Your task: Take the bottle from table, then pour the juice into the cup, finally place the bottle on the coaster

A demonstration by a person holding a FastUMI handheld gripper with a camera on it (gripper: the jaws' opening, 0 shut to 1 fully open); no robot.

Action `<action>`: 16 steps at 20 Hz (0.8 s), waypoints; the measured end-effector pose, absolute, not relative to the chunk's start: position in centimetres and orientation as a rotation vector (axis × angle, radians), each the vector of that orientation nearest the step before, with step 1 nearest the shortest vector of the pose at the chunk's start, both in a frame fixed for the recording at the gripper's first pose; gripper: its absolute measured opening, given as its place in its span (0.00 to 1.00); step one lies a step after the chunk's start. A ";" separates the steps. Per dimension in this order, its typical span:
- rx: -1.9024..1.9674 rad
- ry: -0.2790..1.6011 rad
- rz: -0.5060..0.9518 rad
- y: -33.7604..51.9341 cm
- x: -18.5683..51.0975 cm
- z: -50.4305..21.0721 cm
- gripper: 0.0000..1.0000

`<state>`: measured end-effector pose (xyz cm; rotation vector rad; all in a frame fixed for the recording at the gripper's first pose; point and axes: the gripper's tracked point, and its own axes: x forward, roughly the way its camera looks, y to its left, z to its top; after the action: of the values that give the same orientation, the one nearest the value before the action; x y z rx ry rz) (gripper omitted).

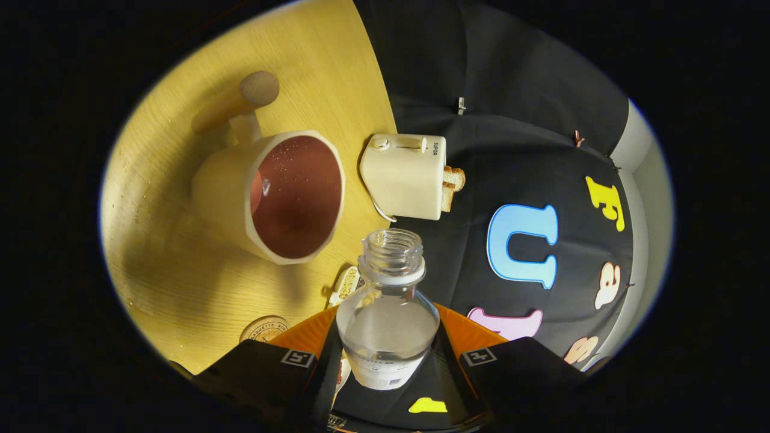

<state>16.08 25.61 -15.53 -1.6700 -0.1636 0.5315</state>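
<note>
Two of the three steps look done or nearly so — the bottle (388, 313) is off the tabletop (180, 264), clamped between both fingers of the gripper (388, 358), uncapped, its clear body seemingly almost drained. Just beyond its open mouth the cup (274, 195) holds reddish-brown juice close to the rim, near the tabletop's far edge beside a toaster (406, 175). Left to do, I judge: set the bottle on the coaster (264, 329) — it peeks out beside the left finger.

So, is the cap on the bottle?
No, the bottle, held between the gripper fingers, has an open threaded mouth with no cap.
</note>
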 end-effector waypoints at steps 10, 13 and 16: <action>-1.789 -0.238 0.546 25.9 16.7 -15.0 0.73; -1.817 -0.247 0.548 26.0 17.1 -15.0 0.73; -1.840 -0.253 0.557 26.1 17.1 -15.3 0.73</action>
<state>17.12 26.06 -15.33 -1.8403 -0.2535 0.5572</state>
